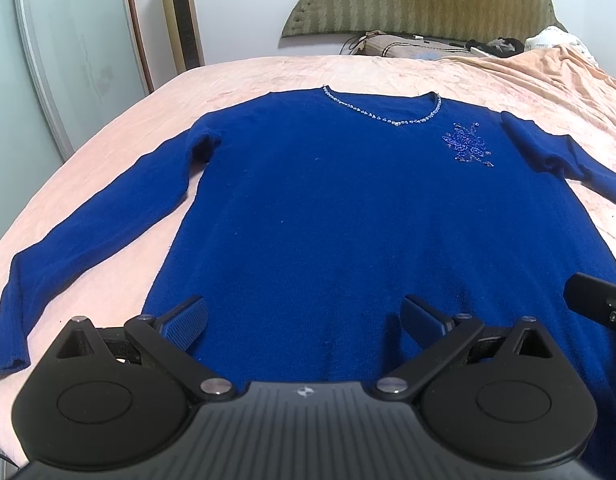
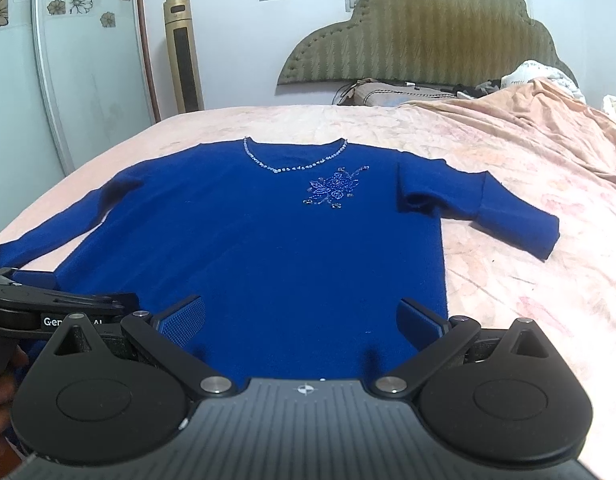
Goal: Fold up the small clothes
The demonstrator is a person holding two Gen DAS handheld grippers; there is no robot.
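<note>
A royal-blue long-sleeved sweater (image 1: 328, 208) (image 2: 268, 240) lies flat, front up, on the pink bed, its beaded neckline (image 1: 388, 114) (image 2: 296, 160) at the far end and a beaded flower (image 1: 468, 146) (image 2: 334, 188) on the chest. Both sleeves spread outward; the right sleeve (image 2: 508, 216) bends at the elbow. My left gripper (image 1: 304, 320) hovers open over the hem's left half, nothing between its fingers. My right gripper (image 2: 302, 320) hovers open over the hem's right half, also holding nothing. The left gripper's body (image 2: 48, 312) shows at the right wrist view's left edge.
The pink bedspread (image 1: 268, 76) (image 2: 528, 280) extends around the sweater. A padded headboard (image 2: 420, 32), pillow and cables (image 2: 388, 92) sit at the far end. Crumpled bedding (image 2: 548, 80) lies far right. A tall gold tower fan (image 2: 184, 52) and a glass door (image 1: 76, 48) stand left.
</note>
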